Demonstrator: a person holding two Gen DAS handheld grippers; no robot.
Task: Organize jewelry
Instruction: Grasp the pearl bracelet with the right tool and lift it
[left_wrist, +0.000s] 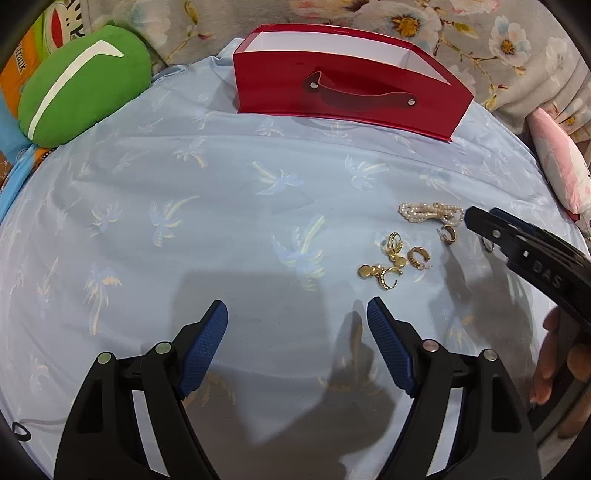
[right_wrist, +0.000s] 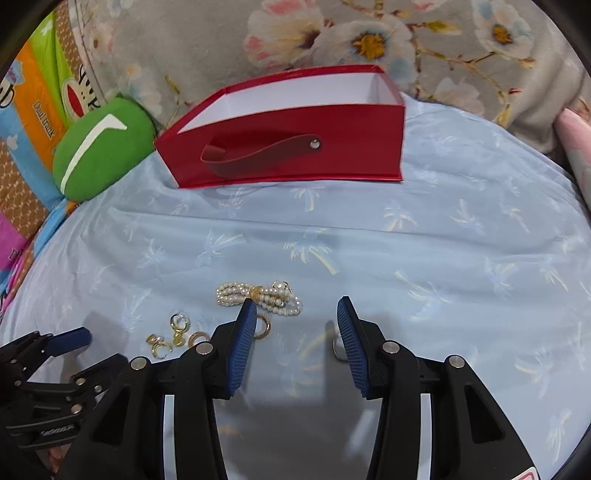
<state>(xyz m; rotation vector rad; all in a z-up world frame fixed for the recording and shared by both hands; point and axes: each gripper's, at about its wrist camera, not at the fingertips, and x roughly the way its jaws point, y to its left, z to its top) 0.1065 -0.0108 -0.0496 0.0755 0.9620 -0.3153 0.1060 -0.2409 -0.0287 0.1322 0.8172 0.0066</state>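
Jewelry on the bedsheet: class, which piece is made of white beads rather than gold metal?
The pearl bracelet, a bundle of white bead strands lying farthest toward the red box; the other pieces are gold hoop earrings.

Left tool (left_wrist: 297, 314) hangs open over blue sheet (left_wrist: 184, 192), gold earrings (left_wrist: 391, 260) just beyond it.

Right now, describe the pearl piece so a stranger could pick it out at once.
Start at the red box standing at the far side of the light blue sheet, then come toward the camera to the small cluster of jewelry. The pearl bracelet lies at the box-side edge of that cluster. It alone is a bundle of white bead strands; its neighbours, the gold earrings, are small metal hoops.
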